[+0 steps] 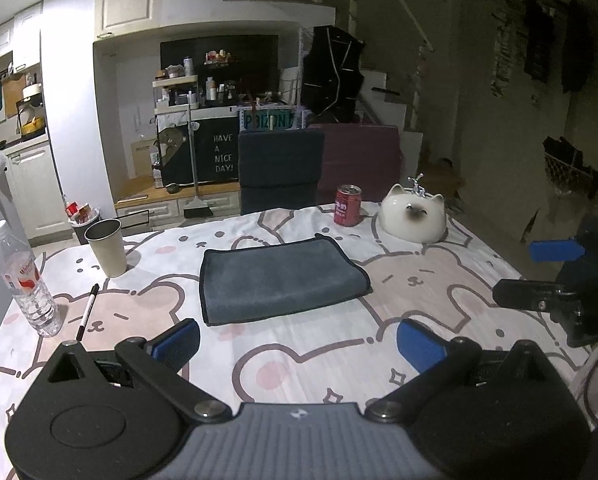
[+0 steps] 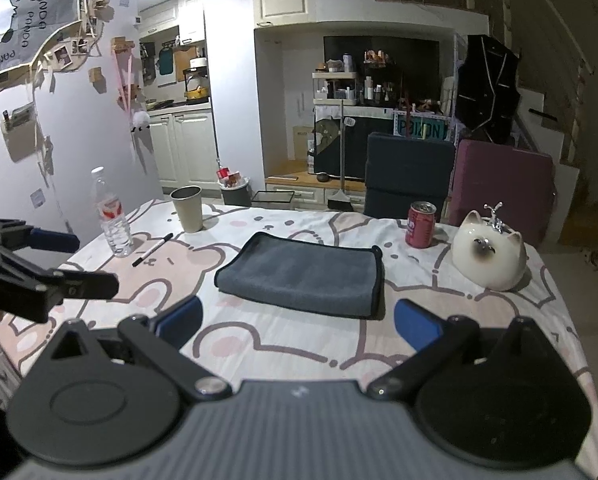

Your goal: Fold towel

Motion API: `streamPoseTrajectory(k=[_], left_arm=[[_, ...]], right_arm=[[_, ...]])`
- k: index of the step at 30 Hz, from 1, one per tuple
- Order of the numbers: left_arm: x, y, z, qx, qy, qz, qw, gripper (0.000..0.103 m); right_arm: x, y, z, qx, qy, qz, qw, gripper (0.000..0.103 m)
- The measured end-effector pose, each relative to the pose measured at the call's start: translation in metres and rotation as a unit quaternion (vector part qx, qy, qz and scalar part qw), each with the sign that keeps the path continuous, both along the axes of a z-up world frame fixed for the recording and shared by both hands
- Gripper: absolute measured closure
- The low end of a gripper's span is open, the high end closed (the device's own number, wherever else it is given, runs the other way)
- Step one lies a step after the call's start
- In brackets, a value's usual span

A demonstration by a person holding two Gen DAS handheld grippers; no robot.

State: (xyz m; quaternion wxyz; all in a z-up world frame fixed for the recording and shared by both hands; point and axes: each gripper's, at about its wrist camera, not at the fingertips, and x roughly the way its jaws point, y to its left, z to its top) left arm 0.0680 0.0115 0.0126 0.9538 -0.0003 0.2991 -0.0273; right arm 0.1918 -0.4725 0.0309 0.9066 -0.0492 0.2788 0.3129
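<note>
A grey towel (image 1: 279, 280) with dark edging lies folded flat in the middle of the table; it also shows in the right wrist view (image 2: 303, 274). My left gripper (image 1: 297, 346) is open and empty, held above the tablecloth just short of the towel's near edge. My right gripper (image 2: 295, 322) is open and empty, also just short of the towel. The right gripper shows at the right edge of the left wrist view (image 1: 539, 276), and the left gripper shows at the left edge of the right wrist view (image 2: 87, 264). Neither touches the towel.
On the bear-print tablecloth (image 1: 299, 360) stand a water bottle (image 1: 27, 280), a beige cup (image 1: 107, 248), a black pen (image 1: 87, 312), a red can (image 1: 348, 211) and a white cat-shaped ceramic (image 1: 414, 216). Two chairs (image 1: 281, 170) stand behind the table.
</note>
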Motion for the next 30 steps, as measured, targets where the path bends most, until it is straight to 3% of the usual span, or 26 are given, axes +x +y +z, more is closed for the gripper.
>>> streamPoseTrajectory(k=[30], left_arm=[[-0.029,-0.003,-0.011,-0.009,-0.005,0.006,0.9999,0.000]], right_arm=[[-0.024,-0.014,-0.006,0.014,-0.006,0.019,1.000,0.000]])
